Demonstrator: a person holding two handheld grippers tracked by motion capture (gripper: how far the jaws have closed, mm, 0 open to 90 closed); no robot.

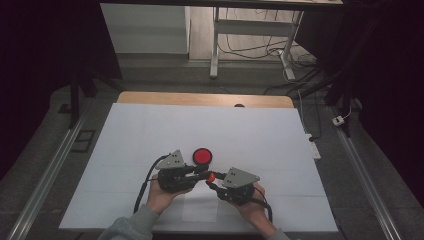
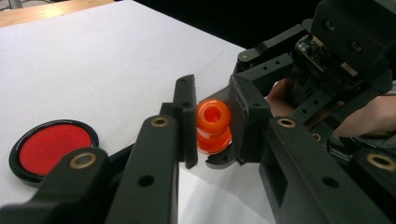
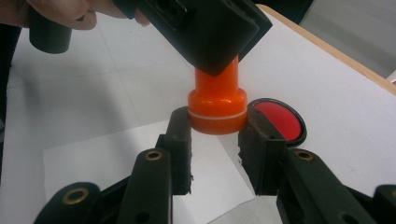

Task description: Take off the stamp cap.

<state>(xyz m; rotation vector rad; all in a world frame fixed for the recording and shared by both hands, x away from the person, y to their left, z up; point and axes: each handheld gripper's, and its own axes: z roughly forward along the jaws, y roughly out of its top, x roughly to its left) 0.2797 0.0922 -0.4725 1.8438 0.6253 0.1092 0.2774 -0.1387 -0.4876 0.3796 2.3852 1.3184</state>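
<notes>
Orange stamp (image 2: 213, 126) clamped between left tongs (image 2: 213, 122) and right tongs (image 3: 215, 140), both gripping.

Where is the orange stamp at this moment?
In the high view the orange stamp is held between the left gripper and right gripper, just below the red ink pad.

the bench (image 1: 150, 98) is a wooden top, its bare edge showing along the far side. a large white sheet (image 1: 260, 145) covers nearly all of it. on the sheet, near the middle, lies a round red disc with a black rim (image 1: 202, 156). closer to the near edge, a smaller white paper (image 1: 200, 210) lies flat on the sheet.
</notes>
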